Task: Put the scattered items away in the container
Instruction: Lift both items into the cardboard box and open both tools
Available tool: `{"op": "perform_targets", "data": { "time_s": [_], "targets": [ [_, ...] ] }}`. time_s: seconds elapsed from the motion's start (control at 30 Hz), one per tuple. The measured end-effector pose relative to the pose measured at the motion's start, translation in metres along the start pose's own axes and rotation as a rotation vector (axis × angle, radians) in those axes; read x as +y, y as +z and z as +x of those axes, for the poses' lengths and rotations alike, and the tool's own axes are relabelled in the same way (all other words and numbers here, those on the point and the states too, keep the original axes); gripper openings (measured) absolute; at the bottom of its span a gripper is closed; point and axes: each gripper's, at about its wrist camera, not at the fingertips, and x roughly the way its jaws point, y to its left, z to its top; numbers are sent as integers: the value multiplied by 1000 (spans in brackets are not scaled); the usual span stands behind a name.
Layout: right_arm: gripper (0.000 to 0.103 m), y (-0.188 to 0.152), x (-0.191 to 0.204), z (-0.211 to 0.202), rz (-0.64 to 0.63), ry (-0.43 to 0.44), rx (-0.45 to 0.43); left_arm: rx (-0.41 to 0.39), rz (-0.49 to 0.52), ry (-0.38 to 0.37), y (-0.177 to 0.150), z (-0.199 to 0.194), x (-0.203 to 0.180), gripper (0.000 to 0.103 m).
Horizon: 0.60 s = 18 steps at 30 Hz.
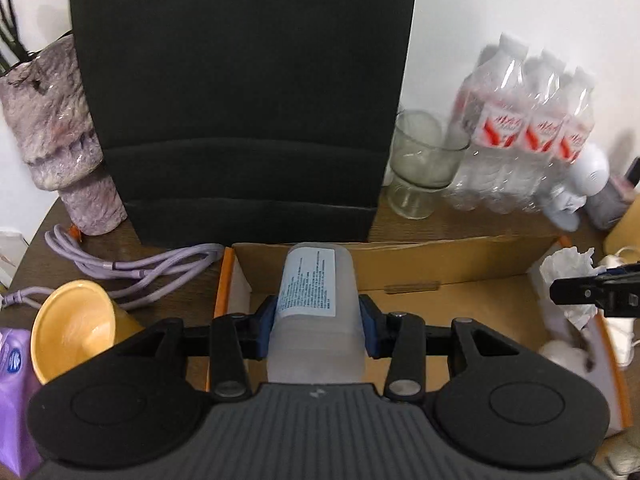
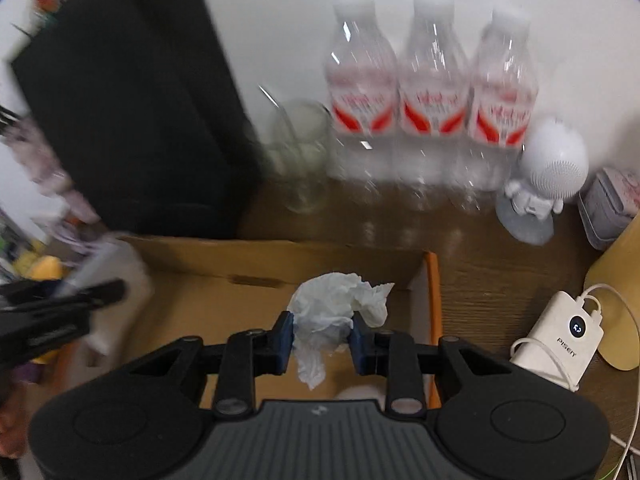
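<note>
So we've got the left gripper clamped on a frosted translucent plastic bottle with a pale blue label, and the right gripper pinching a crumpled white tissue. Both are hanging over the open brown cardboard box with orange edges on the dark wooden table.

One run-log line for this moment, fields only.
left gripper: shut on translucent bottle | right gripper: shut on crumpled tissue | both over cardboard box | neither released
</note>
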Motion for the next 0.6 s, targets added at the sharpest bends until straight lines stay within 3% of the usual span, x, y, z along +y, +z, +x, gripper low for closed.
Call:
{"op": "perform_targets", "data": {
  "time_s": [0.17, 0.33, 0.6],
  "targets": [
    [28, 1, 2, 42, -50, -87, 82, 33, 54, 44, -9, 26, -7, 43],
    [28, -10, 18, 70, -136, -151, 96, 25, 91, 63, -17, 43, -7, 43],
    [45, -9, 17, 81, -119, -158, 104, 51, 62, 52, -19, 53, -3, 45]
  ]
}}
